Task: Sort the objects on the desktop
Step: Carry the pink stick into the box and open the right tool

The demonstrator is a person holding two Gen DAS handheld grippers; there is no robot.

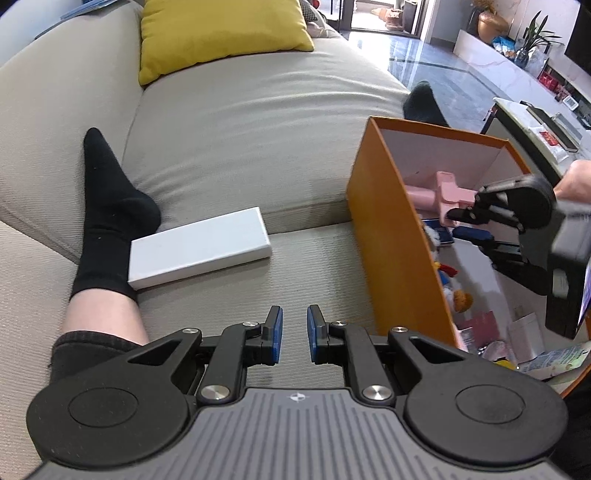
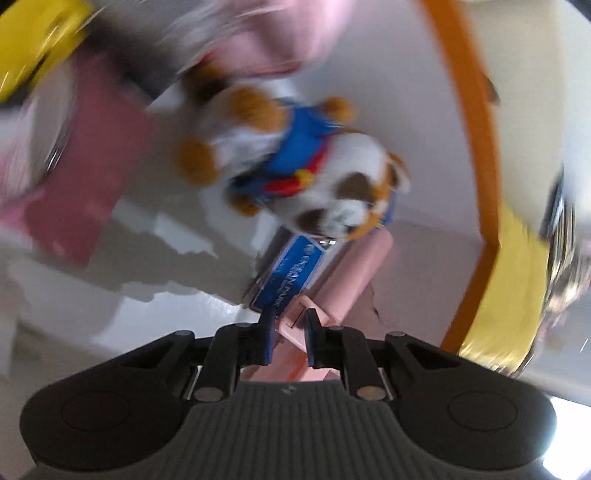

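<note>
An orange box (image 1: 388, 221) with a white inside stands on the sofa at the right. My right gripper (image 1: 456, 222) reaches into it, shut on a pink T-shaped gadget (image 1: 448, 188). The blurred right wrist view shows that pink gadget (image 2: 354, 273) pinched between the pads of the right gripper (image 2: 290, 321), just above the box floor. A plush dog (image 2: 314, 166) in blue clothes and a blue card (image 2: 291, 273) lie in the box beyond it. My left gripper (image 1: 294, 314) hovers over the sofa seat, shut with nothing between its pads. A flat white box (image 1: 199, 251) lies on the seat ahead of it.
A person's leg in a black sock (image 1: 107, 210) rests against the white box's left end. A yellow cushion (image 1: 221, 33) leans at the sofa back. The orange box also holds a pink booklet (image 2: 96, 177) and several small packets. A low table (image 1: 535, 122) stands beyond.
</note>
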